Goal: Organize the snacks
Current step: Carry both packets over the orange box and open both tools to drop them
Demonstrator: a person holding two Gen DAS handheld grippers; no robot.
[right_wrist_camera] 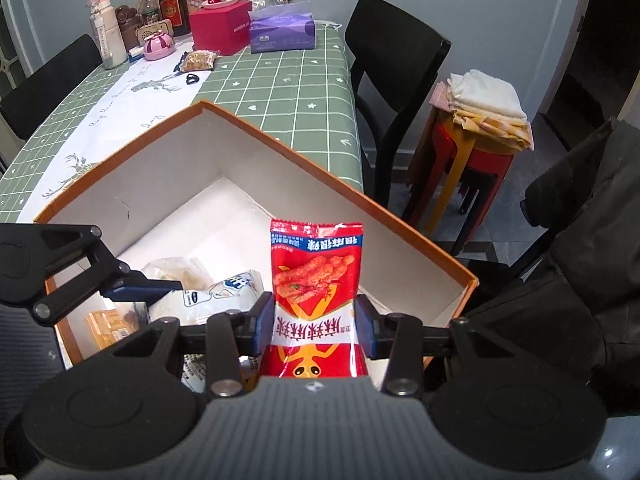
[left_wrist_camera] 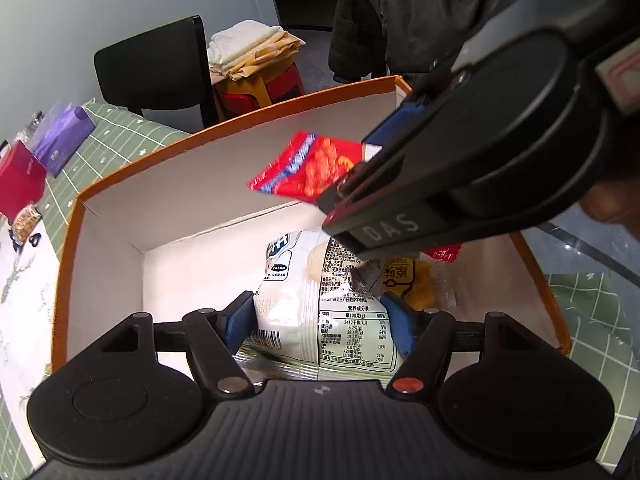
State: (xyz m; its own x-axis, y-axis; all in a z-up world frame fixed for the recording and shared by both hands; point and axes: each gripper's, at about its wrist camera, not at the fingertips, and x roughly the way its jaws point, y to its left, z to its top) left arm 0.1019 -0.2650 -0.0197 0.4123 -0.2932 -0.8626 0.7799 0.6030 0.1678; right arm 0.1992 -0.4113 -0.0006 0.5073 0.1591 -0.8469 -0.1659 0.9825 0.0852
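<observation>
With a yellow packet (left_wrist_camera: 416, 280) already in the orange box (right_wrist_camera: 372, 200), the left tool (left_wrist_camera: 320, 320) clasps the white bag (left_wrist_camera: 320, 300) on its floor, the right tool (right_wrist_camera: 316, 320) grips the red packet (right_wrist_camera: 316, 280) above it, and one snack pack (right_wrist_camera: 198, 60) waits on the desk (right_wrist_camera: 280, 92) at eleven o'clock.

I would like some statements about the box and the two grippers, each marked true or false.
1. The right gripper holds a red snack packet. True.
2. The white snack bag lies on the tablecloth, outside the box. False: it is inside the orange-rimmed box, between the fingers of the left gripper.
3. The box stands on a green checked tablecloth. True.
4. The purple tissue pack is inside the box. False: it sits at the far end of the table, beside a red box.
5. The box holds only one snack. False: a yellow packet lies beside the white bag.
</observation>
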